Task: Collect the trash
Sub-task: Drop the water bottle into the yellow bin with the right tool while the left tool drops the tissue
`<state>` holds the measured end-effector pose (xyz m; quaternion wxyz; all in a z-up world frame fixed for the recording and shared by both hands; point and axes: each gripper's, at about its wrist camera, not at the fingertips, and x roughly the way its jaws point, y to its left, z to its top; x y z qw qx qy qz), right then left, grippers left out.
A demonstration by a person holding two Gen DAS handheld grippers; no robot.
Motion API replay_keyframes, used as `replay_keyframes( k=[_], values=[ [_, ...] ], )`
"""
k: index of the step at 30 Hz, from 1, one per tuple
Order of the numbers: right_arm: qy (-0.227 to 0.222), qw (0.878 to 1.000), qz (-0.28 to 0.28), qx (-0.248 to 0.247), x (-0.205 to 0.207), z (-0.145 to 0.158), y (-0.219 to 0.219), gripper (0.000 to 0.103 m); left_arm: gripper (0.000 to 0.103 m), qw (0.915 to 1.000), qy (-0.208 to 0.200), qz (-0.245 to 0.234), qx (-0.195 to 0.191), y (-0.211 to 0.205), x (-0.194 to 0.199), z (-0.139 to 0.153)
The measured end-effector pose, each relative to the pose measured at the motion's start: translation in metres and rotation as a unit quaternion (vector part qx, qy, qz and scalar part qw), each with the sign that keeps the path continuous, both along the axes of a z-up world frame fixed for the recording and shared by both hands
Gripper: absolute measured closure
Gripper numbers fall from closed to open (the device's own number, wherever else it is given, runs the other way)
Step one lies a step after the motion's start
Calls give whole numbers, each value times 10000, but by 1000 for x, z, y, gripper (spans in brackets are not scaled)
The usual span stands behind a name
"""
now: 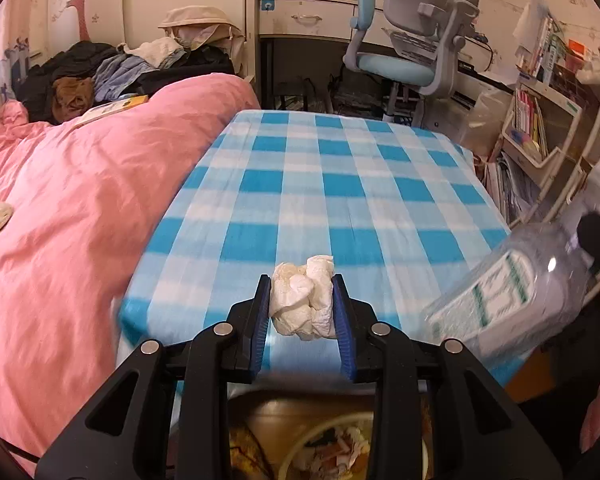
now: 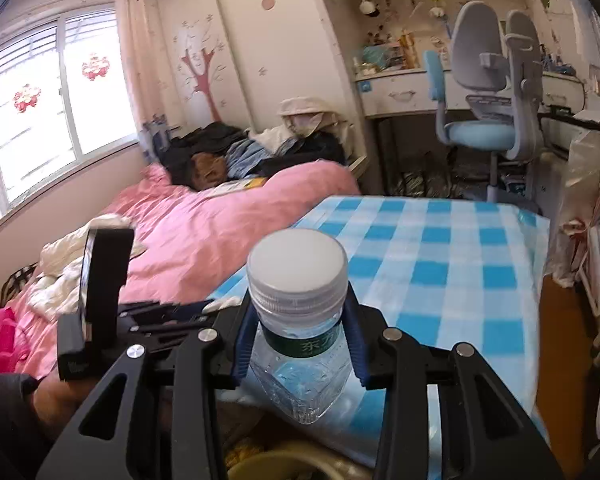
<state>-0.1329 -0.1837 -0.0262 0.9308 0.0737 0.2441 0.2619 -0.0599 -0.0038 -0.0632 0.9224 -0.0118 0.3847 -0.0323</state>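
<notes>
While left gripper (image 1: 302, 304) pinches tissue (image 1: 303, 300) — right gripper (image 2: 298, 332) clamps bottle (image 2: 298, 320).

In my left gripper (image 1: 302, 308) I hold a crumpled white tissue wad (image 1: 302, 300), squeezed between the two blue pads, above the near edge of the blue-checked table. In my right gripper (image 2: 300, 344) I hold a clear plastic water bottle (image 2: 300, 344) with a white ribbed cap and a green label band, gripped just under the neck, cap pointing away from me. From the left, that bottle (image 1: 512, 288) shows tilted at the table's right edge.
</notes>
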Motion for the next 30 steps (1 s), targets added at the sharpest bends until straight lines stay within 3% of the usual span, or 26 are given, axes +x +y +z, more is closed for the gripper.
replay_keyframes(
  k=[12, 20, 22, 30],
  values=[
    [985, 9941, 419, -199, -60, -44, 23, 63, 74, 9990, 414, -147, 49, -11, -86, -18],
    [1851, 9797, 493, -586, -80, -82, 35, 59, 74, 9958, 882, -208, -87, -18, -126, -40],
    [1912, 9790, 366, -612, -83, -86, 32, 50, 74, 9944, 1014, -248, -148, -20, -134, -46],
    [1694, 9839, -280, -492, -95, -84, 10, 38, 71, 9846, 1614, -513, -425, -28, -158, -70]
  ],
)
